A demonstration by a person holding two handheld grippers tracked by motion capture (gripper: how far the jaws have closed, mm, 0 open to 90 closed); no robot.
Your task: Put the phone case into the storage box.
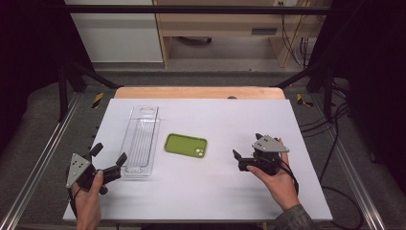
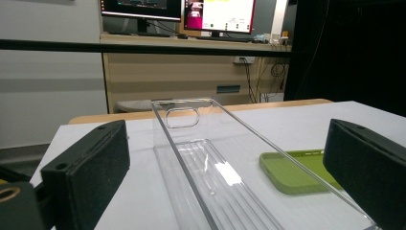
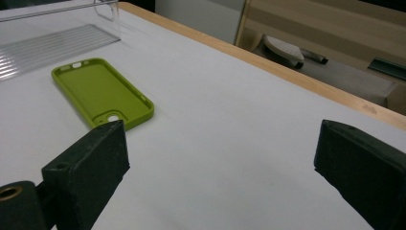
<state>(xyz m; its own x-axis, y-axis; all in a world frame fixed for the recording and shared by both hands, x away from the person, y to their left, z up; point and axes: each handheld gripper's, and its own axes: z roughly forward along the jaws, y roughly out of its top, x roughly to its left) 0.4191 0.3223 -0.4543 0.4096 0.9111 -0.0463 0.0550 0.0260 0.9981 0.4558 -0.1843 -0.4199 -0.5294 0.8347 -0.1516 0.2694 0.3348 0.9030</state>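
White table, wood edge at the far side. On it, left of middle, a long clear plastic tray lying lengthwise away from the person, empty, cut-out handle at the far end. Just right of it, apart, a green phone case, hollow side up.

Left gripper: jaws wide apart, holding nothing, mouth lined up on the tray's near end; in the left gripper view the tray runs out between the pads.

Right gripper: also spread wide, empty, low over the table, well to the right of the case.

Reads as the approach step, nothing grasped. Next, probably: right closes in on the case edge, left steadies the tray.
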